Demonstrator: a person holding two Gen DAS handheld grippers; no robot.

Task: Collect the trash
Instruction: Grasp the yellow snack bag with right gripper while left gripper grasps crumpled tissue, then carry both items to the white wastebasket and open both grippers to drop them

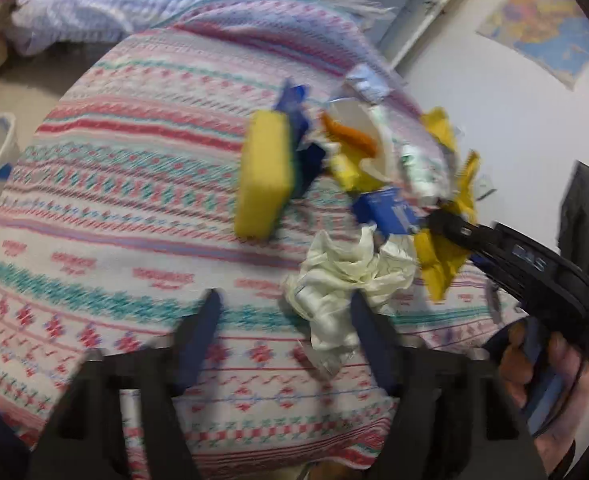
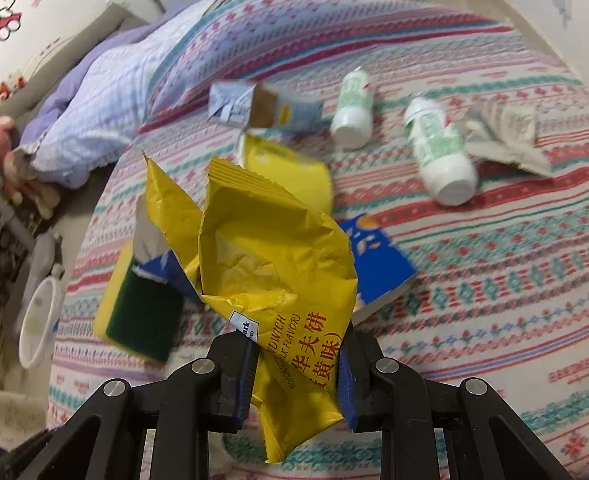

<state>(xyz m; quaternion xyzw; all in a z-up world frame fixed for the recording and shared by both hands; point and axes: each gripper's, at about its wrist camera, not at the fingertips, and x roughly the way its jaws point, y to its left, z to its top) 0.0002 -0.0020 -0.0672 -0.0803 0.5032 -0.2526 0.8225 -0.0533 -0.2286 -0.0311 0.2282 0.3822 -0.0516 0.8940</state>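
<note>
Gripping a yellow wrapper (image 2: 270,264), the right gripper (image 2: 294,380) has its fingers pinched on the lower end, and the crumpled foil stands up above the jaws, clear of the patterned blanket (image 2: 514,280). The left gripper (image 1: 286,336) hangs with its fingers spread wide and nothing between them, just beside a wad of white tissue (image 1: 342,280).

More trash lies on the blanket: a sponge (image 2: 134,312), a blue box (image 2: 378,268), a second yellow packet (image 2: 290,172), a carton (image 2: 262,108), two white bottles (image 2: 440,152) and a grey wrapper (image 2: 506,136). A white bin (image 2: 38,320) sits on the floor off the bed's edge, on the left in the right wrist view.

The step in hand looks like carrying the wrapper to that bin. Foil is slick and light, so the pinch should stay firm all the way, and the release should come only once the wrapper hangs over the bin's mouth, low enough not to flutter aside. The swing should pass above the sponge and blue box, which the wrapper's loose end could snag. The left gripper is well placed to take the tissue next: one finger needs to go to each side of the wad before closing.
</note>
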